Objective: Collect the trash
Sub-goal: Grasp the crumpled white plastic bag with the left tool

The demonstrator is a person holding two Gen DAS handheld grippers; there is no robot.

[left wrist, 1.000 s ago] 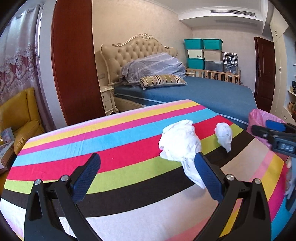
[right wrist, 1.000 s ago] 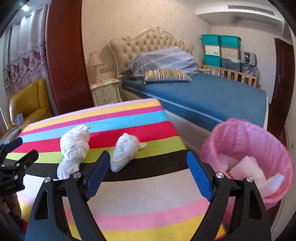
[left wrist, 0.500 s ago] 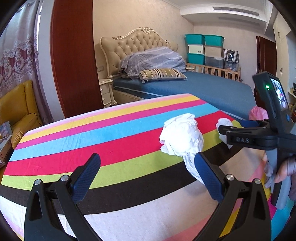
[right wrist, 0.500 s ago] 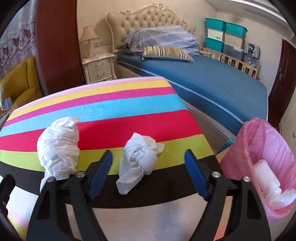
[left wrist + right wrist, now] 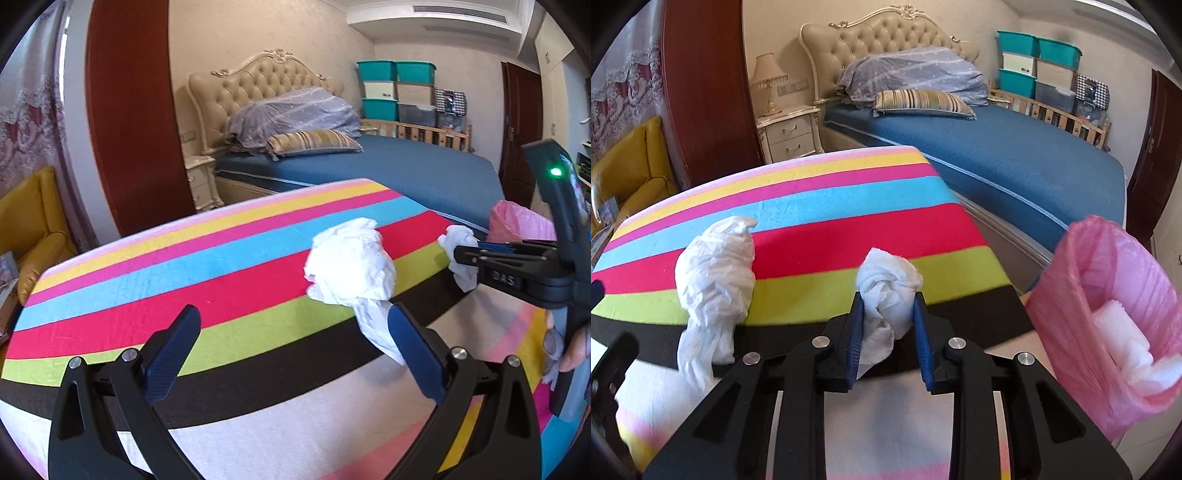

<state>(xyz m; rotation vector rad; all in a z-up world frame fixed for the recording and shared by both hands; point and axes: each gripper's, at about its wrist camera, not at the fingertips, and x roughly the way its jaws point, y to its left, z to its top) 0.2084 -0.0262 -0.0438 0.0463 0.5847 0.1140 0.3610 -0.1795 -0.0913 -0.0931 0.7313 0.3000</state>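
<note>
Two white crumpled paper wads lie on the striped cloth (image 5: pixel 820 206). My right gripper (image 5: pixel 888 317) is shut on the small wad (image 5: pixel 886 288), its blue pads pressing both sides; the left wrist view shows this gripper (image 5: pixel 458 258) from the side on the small wad (image 5: pixel 458 236). The big wad (image 5: pixel 714 280) lies to its left. My left gripper (image 5: pixel 291 332) stands open near the cloth's front, and the big wad (image 5: pixel 351 266) sits just beyond its right finger, its tail beside that finger. A bin lined with a pink bag (image 5: pixel 1108 317) stands at the right.
Several white scraps lie in the pink bag. Behind the table are a blue bed (image 5: pixel 1015 155), a nightstand (image 5: pixel 788 134) with a lamp, and a yellow armchair (image 5: pixel 33 229) at the left. A person's hand (image 5: pixel 565 343) holds the right gripper's handle.
My right gripper moved forward and down over the small wad and closed on it. The left gripper stayed nearly still and open.
</note>
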